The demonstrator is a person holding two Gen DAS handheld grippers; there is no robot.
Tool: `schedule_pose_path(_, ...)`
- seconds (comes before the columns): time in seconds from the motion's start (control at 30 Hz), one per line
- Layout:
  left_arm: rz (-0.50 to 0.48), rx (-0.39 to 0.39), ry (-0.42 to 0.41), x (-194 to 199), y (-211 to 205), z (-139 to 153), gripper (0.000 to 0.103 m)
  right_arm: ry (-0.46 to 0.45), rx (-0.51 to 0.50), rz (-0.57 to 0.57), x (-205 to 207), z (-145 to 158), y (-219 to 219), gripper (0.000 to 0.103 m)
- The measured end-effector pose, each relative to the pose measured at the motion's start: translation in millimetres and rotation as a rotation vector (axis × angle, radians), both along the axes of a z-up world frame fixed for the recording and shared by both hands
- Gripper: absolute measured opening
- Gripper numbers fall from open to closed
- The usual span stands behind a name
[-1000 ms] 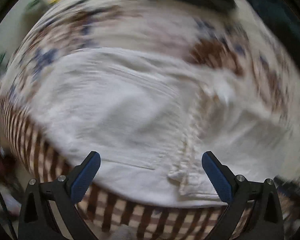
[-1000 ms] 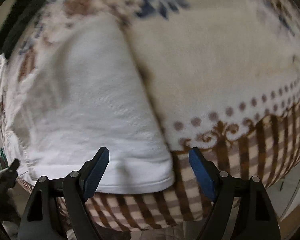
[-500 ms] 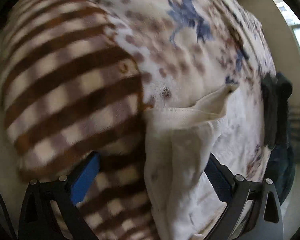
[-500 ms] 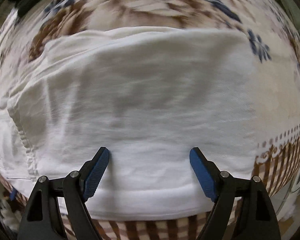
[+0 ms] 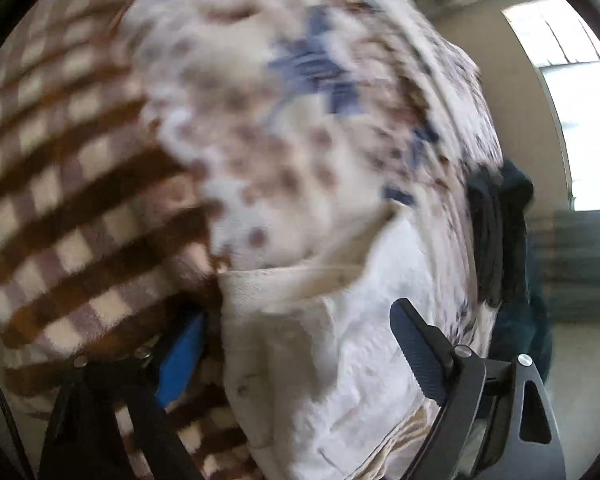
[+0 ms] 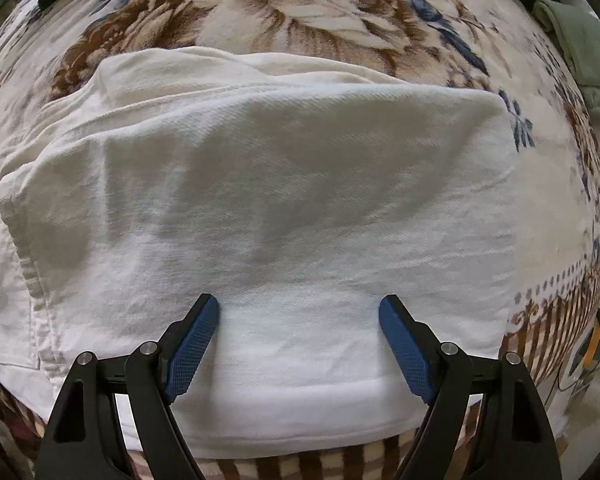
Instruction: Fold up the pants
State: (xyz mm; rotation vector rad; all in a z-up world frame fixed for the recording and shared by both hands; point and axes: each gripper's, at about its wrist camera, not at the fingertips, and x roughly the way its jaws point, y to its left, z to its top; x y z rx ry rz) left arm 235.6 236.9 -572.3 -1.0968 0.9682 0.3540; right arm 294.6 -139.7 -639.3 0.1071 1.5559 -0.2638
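White pants (image 6: 260,200) lie spread on a floral blanket (image 6: 300,12), one layer folded over another. My right gripper (image 6: 299,320) is open, low over the near hem, one finger on each side of a stretch of cloth. In the left wrist view the pants (image 5: 340,340) show edge-on with a raised corner. My left gripper (image 5: 296,340) is open and straddles the pants' side edge: its left finger (image 5: 180,356) is at the checked blanket border, its right finger (image 5: 416,344) over the white cloth.
The blanket's brown checked border (image 5: 72,208) runs along the bed edge. Dark clothing (image 5: 500,232) lies at the far side. A pale green folded cloth (image 6: 580,44) lies at the right corner. A wall and window (image 5: 572,120) stand beyond.
The left gripper has dropped lower at the pants' side edge, its view blurred by motion. The right gripper has settled, open, over the near hem.
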Motion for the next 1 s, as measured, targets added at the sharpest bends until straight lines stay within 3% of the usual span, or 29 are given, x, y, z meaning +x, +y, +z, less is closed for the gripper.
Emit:
schedule_pose_path(0.07, -0.03, 0.018, 0.01, 5, -4, -6, 0.089, -0.004, 0.008, -0.023, -3, 1, 11, 0.085)
schedule_pose_path(0.17, -0.007, -0.018, 0.047, 3, 7, -19, 0.076, -0.006, 0.012, -0.046, -1, 0, -2, 0.085)
schedule_pose_path(0.2, 0.02, -0.044, 0.011, 2, 11, -12, 0.076, -0.004, 0.012, -0.057, -3, 2, -1, 0.085)
schedule_pose_path(0.3, -0.022, -0.008, -0.013, 5, 8, 1, 0.076, -0.002, 0.021, -0.071, -7, 2, -7, 0.085)
schedule_pose_path(0.43, -0.046, 0.012, 0.026, 15, 9, -23, 0.076, -0.008, 0.024, -0.08, -10, 0, -22, 0.085)
schedule_pose_path(0.53, -0.033, 0.01, 0.011, 23, 16, -24, 0.079, 0.0, 0.028, -0.091, -13, 1, -25, 0.085)
schedule_pose_path(0.67, 0.008, -0.055, -0.004, 25, 23, -41, 0.082, 0.002, 0.035, -0.093, -13, -2, -30, 0.085)
schedule_pose_path(0.73, 0.008, -0.048, -0.031, 16, 18, -32, 0.079, 0.005, 0.033, -0.091, -3, -13, -31, 0.085)
schedule_pose_path(0.8, -0.006, -0.029, -0.062, 2, 7, -12, 0.063, 0.004, 0.035, -0.093, -3, -13, -32, 0.085)
schedule_pose_path(0.87, -0.043, -0.038, -0.101, -4, -7, 5, 0.056, 0.004, 0.037, -0.091, -3, -14, -33, 0.085)
schedule_pose_path(0.93, -0.073, -0.023, -0.112, -2, -20, 15, 0.056, 0.006, 0.035, -0.083, -1, -16, -33, 0.085)
schedule_pose_path(1.0, -0.109, 0.032, -0.063, 10, -24, 8, 0.056, 0.009, 0.036, -0.079, 0, -17, -34, 0.085)
